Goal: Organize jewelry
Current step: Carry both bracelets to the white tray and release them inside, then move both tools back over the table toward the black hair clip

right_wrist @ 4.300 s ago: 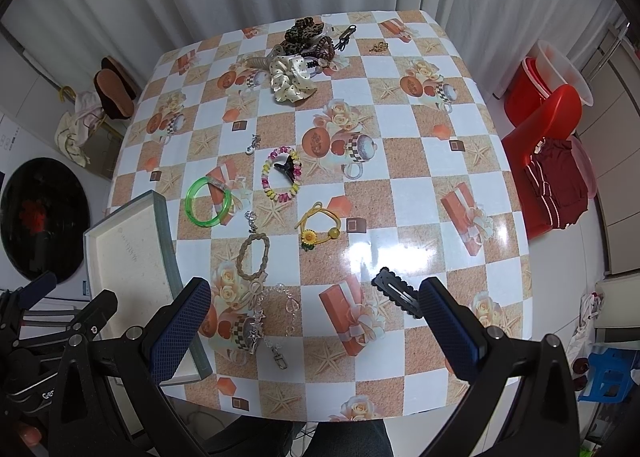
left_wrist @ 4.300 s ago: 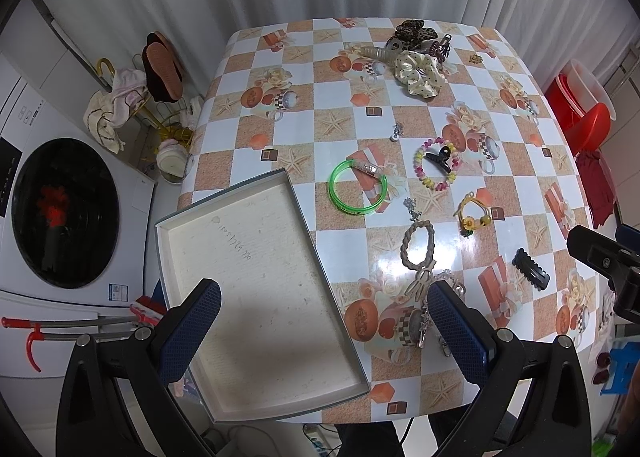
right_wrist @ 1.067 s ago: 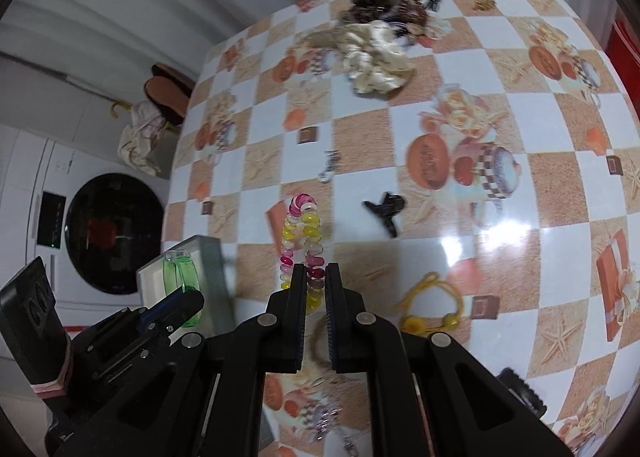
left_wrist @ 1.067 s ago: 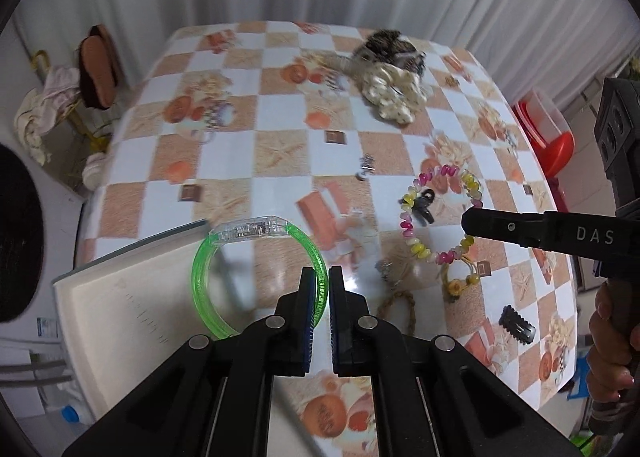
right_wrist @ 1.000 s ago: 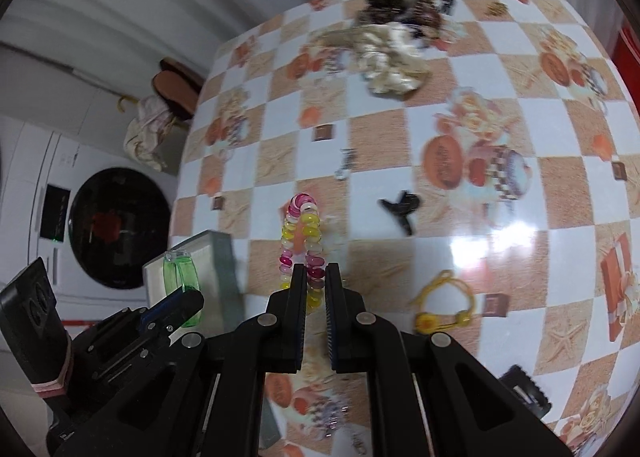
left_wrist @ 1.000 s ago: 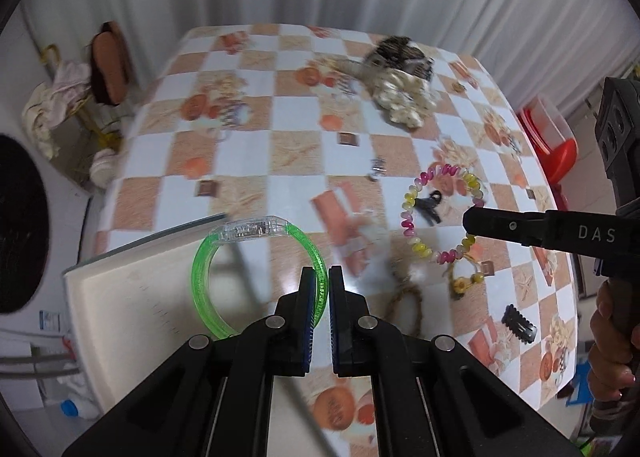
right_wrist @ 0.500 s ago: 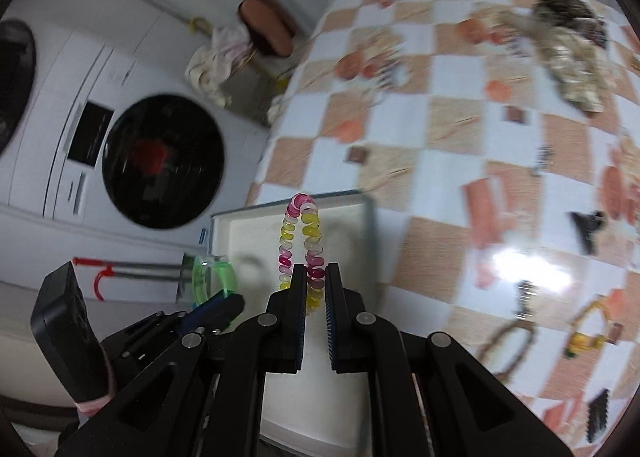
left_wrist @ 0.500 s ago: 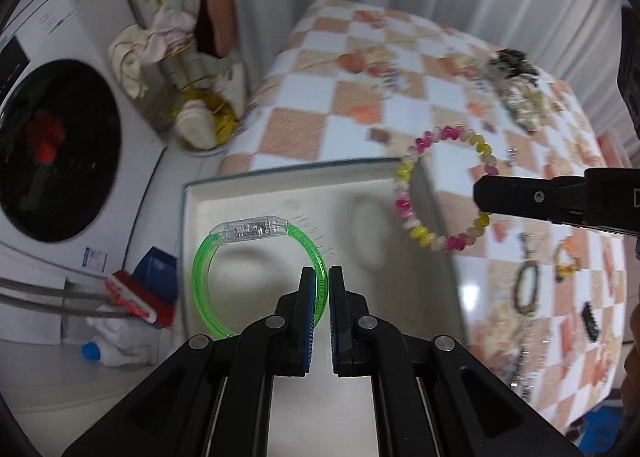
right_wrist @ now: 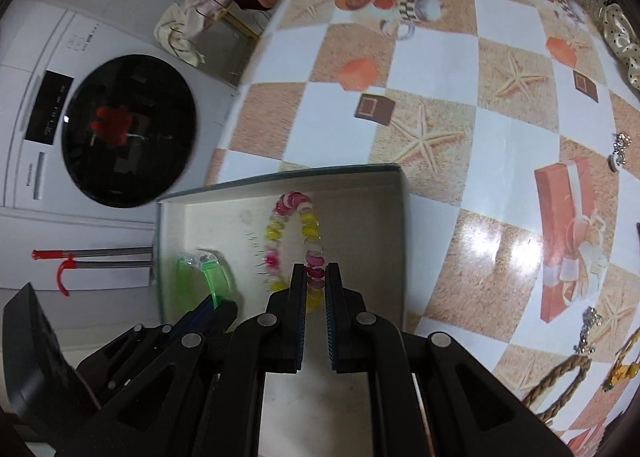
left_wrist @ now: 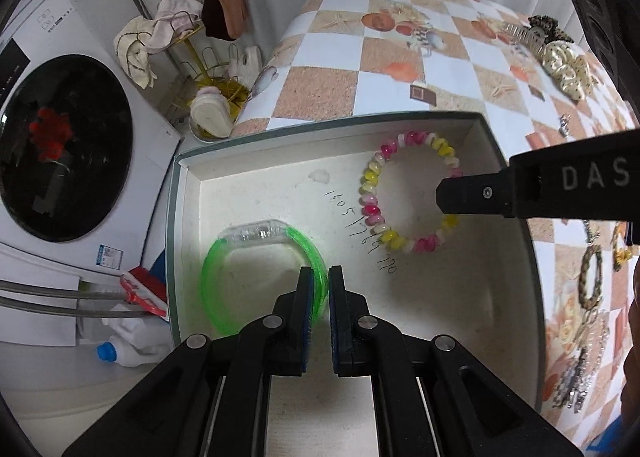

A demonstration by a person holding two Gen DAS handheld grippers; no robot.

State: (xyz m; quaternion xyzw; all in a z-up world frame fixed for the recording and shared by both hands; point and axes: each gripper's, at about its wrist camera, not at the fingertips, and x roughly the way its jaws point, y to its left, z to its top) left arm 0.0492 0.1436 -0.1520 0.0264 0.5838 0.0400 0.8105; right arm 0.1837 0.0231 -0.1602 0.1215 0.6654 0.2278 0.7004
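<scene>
A shallow white tray [left_wrist: 512, 341] sits at the table's left edge. My left gripper [left_wrist: 318, 277] is shut on a green translucent bangle [left_wrist: 224, 253], held low inside the tray. My right gripper [right_wrist: 316, 275] is shut on a pink, yellow and white beaded bracelet [right_wrist: 308, 225], also low inside the tray [right_wrist: 360, 225]. In the left wrist view the bracelet [left_wrist: 370, 209] hangs from the right gripper's finger [left_wrist: 500, 193]. The bangle [right_wrist: 212, 277] also shows in the right wrist view.
On the checked tablecloth [left_wrist: 400, 69] to the right lie a braided brown bracelet [left_wrist: 592, 281], a yellow bracelet [right_wrist: 624, 369], a silver chain [left_wrist: 576, 381], a small charm [right_wrist: 618, 153] and scrunchies [left_wrist: 564, 65]. A washing machine [left_wrist: 60, 145] and a shoe rack [left_wrist: 208, 69] stand left of the table.
Both grippers have come down into the tray with their bracelets. The tray now fills more of both views.
</scene>
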